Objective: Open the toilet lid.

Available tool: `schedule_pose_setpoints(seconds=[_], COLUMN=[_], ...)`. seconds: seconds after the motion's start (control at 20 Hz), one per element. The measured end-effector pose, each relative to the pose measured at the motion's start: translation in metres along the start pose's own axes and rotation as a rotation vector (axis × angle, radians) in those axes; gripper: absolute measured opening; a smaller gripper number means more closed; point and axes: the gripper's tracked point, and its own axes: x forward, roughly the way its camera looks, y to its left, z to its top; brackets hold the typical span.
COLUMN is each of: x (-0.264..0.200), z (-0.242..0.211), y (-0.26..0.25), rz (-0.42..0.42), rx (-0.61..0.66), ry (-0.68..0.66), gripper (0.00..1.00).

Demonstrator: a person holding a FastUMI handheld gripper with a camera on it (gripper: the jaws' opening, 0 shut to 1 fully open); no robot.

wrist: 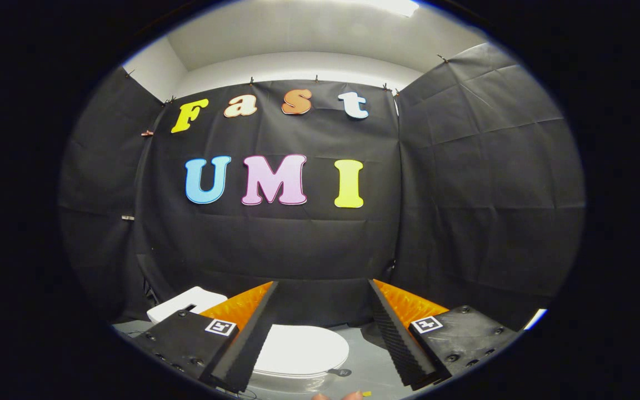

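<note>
Hand-held gripper [323, 333] is above the toilet [298, 361], pointing toward the black cloth booth wall [275, 250]. Fingers spread wide, nothing between them, touching nothing. Toilet lid [303, 349] is white, closed flat on the bowl; it sits low between the two fingers, closer to the left one, whose tip overlaps the lid's left edge. Small dark tab [341, 372] at the lid's right rim. White cistern [184, 304] shows behind the left finger, against the wall. Grey floor [367, 355] to the right of the toilet, running under the right finger. Fingertips of a person's hand [338, 396] just visible at the very bottom, below the lid.
</note>
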Motion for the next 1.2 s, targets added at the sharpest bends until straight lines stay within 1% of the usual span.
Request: schedule_pose_setpoints(seconds=[0.1, 0.35, 0.55, 0.8, 0.95, 1.2], x=[0.0, 0.001, 0.003, 0.014, 0.028, 0.055], z=[0.001, -0.016, -0.026, -0.044, -0.065, -0.12], y=[0.001, 0.002, 0.004, 0.001, -0.006, -0.016], rz=[0.005, 0.022, 0.056, 0.094, 0.123, 0.154], rx=[-0.008, -0.033, -0.054, -0.021, 0.014, 0.06], ry=[-0.011, 0.005, 0.003, -0.008, 0.002, 0.032], gripper=[0.98, 0.98, 0.97, 0.98, 0.98, 0.98])
